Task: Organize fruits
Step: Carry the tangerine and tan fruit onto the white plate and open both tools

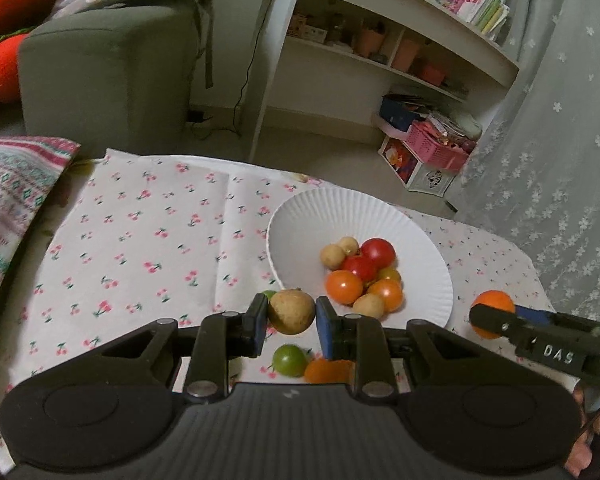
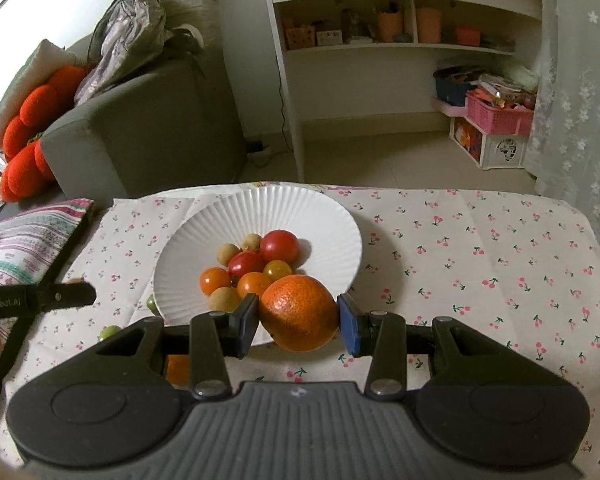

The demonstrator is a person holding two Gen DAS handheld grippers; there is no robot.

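A white ribbed plate [image 1: 300,224] [image 2: 300,212] on the cherry-print cloth holds several small red, orange and tan fruits [image 1: 360,272] [image 2: 256,268]. My left gripper [image 1: 292,316] is shut on a tan longan [image 1: 291,312], held above the cloth just left of the plate's near rim. My right gripper [image 2: 298,318] is shut on an orange mandarin [image 2: 298,312] over the plate's near rim; that mandarin shows in the left wrist view [image 1: 494,304] at the right. A green tomato [image 1: 289,360] and an orange fruit [image 1: 326,370] lie on the cloth below the left gripper.
Another green fruit [image 1: 269,294] peeks out behind the left finger. A patterned cushion [image 1: 8,200] lies at the table's left. A grey sofa [image 2: 148,128] and a white shelf [image 2: 400,40] stand beyond the table. A pink basket [image 2: 498,114] sits on the floor.
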